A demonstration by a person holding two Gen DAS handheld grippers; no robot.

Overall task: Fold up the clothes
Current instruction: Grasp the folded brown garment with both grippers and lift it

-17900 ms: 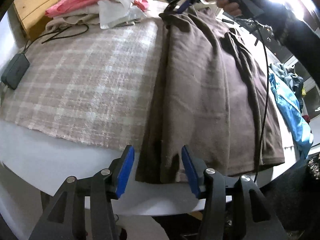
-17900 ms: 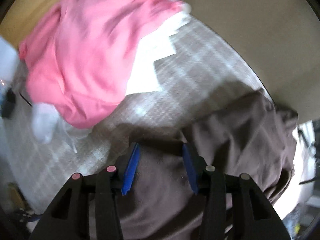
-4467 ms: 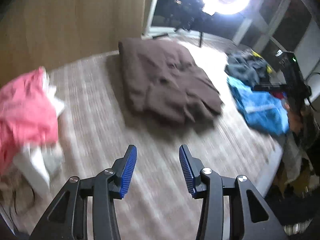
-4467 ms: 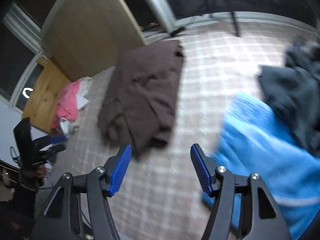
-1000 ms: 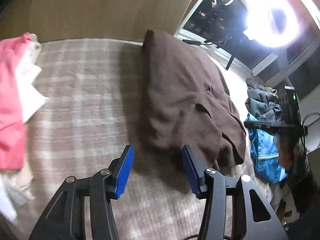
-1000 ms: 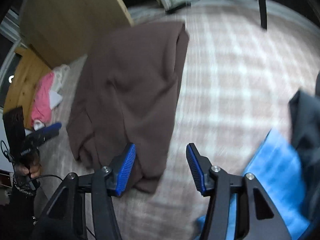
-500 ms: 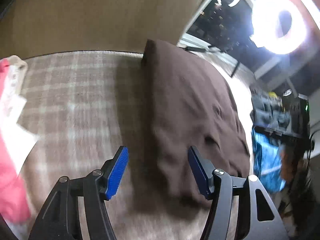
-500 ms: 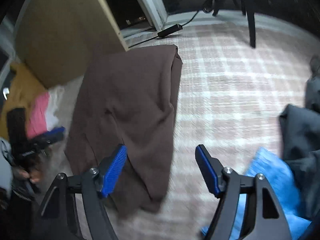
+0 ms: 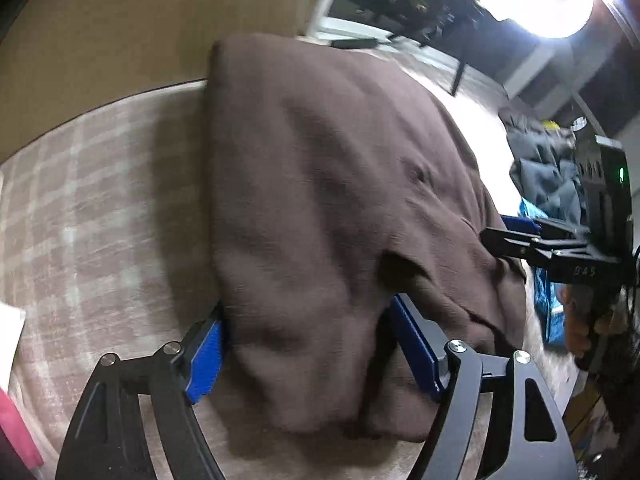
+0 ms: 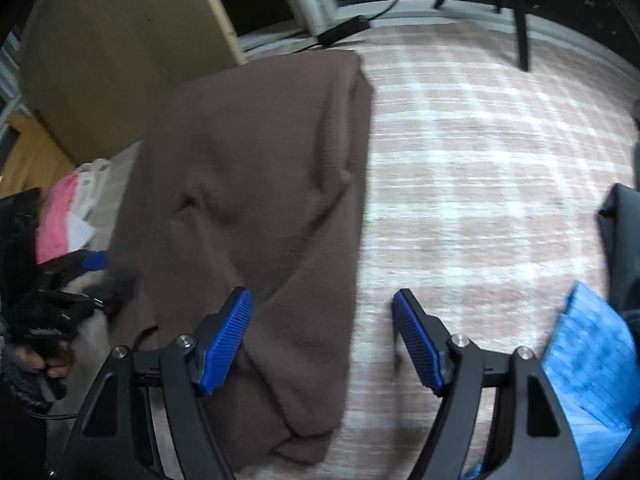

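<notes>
I am straddling the near edge of the soft, floppy brown garment point(image 9: 320, 200) on the plaid-covered table point(image 10: 460, 160) with both grippers, left gripper point(image 9: 312, 348) and right gripper point(image 10: 322, 340), spread wide, gripping nothing; corners look best to pinch.

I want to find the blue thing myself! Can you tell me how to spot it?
Start at the checked tablecloth that covers the table, with the big folded brown garment lying on it. Look across the bare checks to the edge nearest the right hand-held gripper. There lies the bright blue garment, beside a dark grey garment; nothing else near is so vivid.
</notes>
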